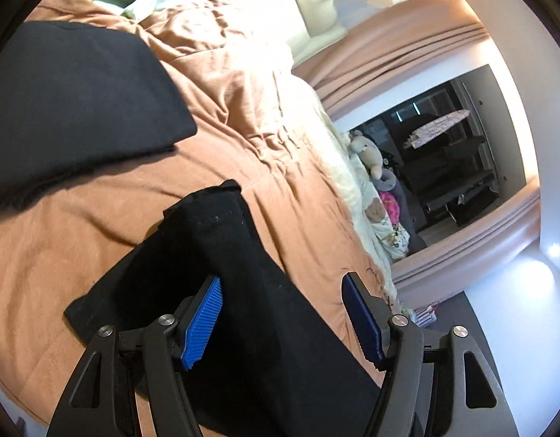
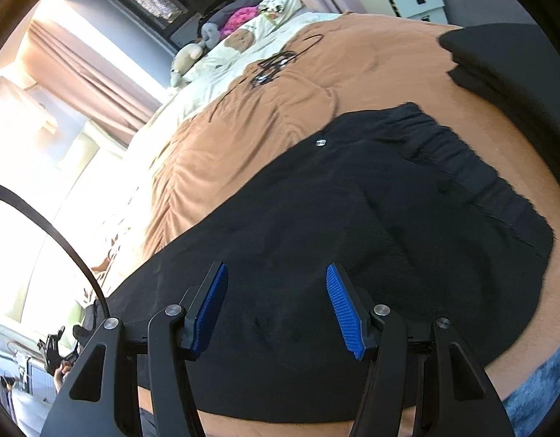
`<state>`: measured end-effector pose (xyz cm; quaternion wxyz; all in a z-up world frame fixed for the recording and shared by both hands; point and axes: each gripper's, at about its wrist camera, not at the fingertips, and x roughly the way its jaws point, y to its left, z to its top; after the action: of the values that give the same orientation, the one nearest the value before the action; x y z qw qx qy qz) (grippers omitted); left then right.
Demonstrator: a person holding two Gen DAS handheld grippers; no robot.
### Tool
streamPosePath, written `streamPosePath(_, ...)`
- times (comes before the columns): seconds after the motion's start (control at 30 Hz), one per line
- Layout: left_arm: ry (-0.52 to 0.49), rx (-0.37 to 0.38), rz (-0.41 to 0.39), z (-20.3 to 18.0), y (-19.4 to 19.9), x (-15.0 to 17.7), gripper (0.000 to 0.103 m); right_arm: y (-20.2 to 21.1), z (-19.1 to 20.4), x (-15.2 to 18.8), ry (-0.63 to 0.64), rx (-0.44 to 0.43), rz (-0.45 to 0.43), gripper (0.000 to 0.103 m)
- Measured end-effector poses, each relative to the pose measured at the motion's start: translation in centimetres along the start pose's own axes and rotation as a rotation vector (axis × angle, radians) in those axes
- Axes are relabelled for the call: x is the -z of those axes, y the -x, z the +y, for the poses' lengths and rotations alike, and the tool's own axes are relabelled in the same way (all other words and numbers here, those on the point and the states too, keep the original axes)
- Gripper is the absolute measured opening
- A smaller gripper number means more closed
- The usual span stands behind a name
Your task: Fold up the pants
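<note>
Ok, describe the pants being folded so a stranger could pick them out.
On the orange blanket covering the bed lie two black garments. The pants are the nearer one, under the right gripper. A gathered waistband and small white tag mark them.

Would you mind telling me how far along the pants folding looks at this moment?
Done: the black pants lie spread on the brown bedspread, waistband flat, one leg end seemingly doubled over. In hand: nothing; the left gripper and right gripper both hover open above the fabric. Left: the pants are still long, so further folds into a compact stack remain.
</note>
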<state>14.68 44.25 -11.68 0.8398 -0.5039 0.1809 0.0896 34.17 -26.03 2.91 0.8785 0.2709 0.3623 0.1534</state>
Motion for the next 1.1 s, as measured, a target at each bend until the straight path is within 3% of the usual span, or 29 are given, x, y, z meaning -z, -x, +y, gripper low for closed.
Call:
streamPosePath(0.2, 0.002, 0.019, -0.075, -0.1, 1.9, -0.9, 0.068, -1.8, 1.4, -0.3, 0.029, -0.028, 0.013, 0.055)
streamPosePath(0.27, -0.004, -0.030, -0.080, 0.2, 2.4, -1.2, 0.068, -2.3, 1.8, -0.6, 0.043, -0.032, 0.017, 0.055)
streamPosePath(0.47, -0.015, -0.205, -0.045, 2.2, 2.8, -0.7, 0.060, -4.8, 3.7, -1.4, 0.116, -0.019, 0.049, 0.055)
streamPosePath(0.6, -0.011, -0.275, -0.026, 3.6, 2.7, -0.1, 0.056, -6.7, 5.6, -2.2, 0.188, -0.012, 0.080, 0.055)
streamPosePath(1.1, -0.102, -0.353, 0.079, 1.5, -1.1, -0.5, 0.055, -16.3, 13.3, -5.1, 0.516, 0.012, 0.234, 0.055)
